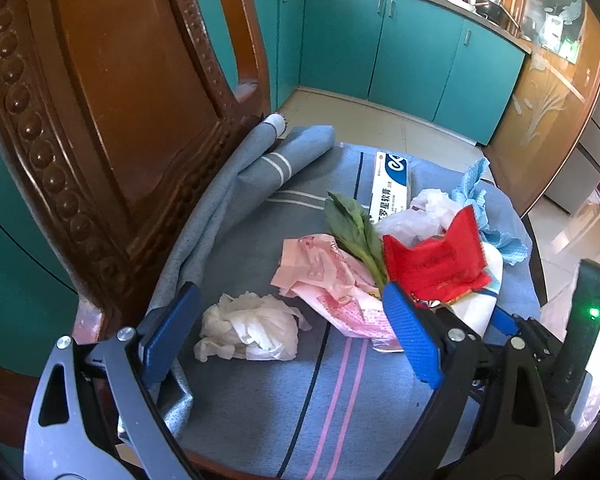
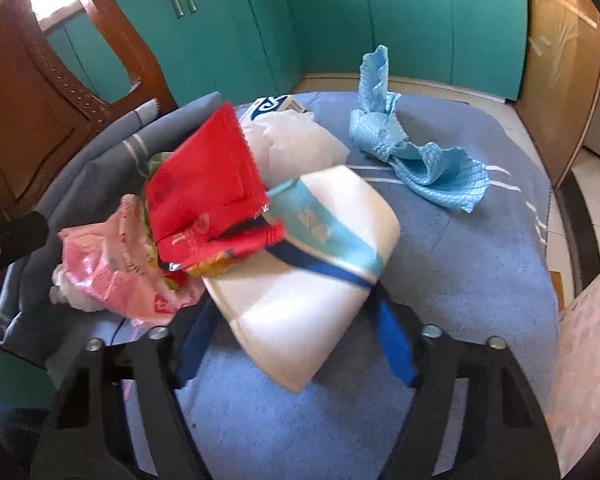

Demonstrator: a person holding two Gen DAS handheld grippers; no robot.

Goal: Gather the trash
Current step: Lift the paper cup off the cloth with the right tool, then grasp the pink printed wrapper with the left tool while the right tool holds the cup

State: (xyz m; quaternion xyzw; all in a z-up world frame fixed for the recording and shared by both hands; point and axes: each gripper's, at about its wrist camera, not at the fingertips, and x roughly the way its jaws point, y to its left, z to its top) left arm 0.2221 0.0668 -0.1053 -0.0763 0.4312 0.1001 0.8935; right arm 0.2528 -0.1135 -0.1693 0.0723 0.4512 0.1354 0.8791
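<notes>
- Left wrist view: the left gripper [image 1: 292,332] has its blue jaws wide apart with nothing pressed between them; a crumpled white tissue [image 1: 250,332] lies on the blue striped cloth [image 1: 340,408] in the gap, nearer the left pad.
- Just ahead of the right pad lies a crumpled pink plastic bag [image 1: 332,280] printed in red; the print is too creased to read.
- A green leaf [image 1: 354,228] lies across the bag's far edge, and beyond it sits a white and blue ointment box [image 1: 392,182] with Chinese characters and a large blue logo.
- To the right of the leaf, a red snack wrapper [image 1: 436,258] rests on a white tissue pack [image 1: 482,300].
- Far right, past the pack, is a crumpled blue cloth wipe [image 1: 482,200]; a carved wooden chair back [image 1: 100,92] stands to the left.
- Right wrist view: the right gripper [image 2: 296,344] straddles the white tissue pack [image 2: 300,300]; its jaws stand apart, and whether the pads press on the pack cannot be told.
- The pack's light blue band bears blurred white writing.
- The red wrapper [image 2: 208,188] lies on the pack's far left corner, the pink bag [image 2: 112,276] left of it.
- The blue wipe [image 2: 412,152] lies well ahead, to the right.
</notes>
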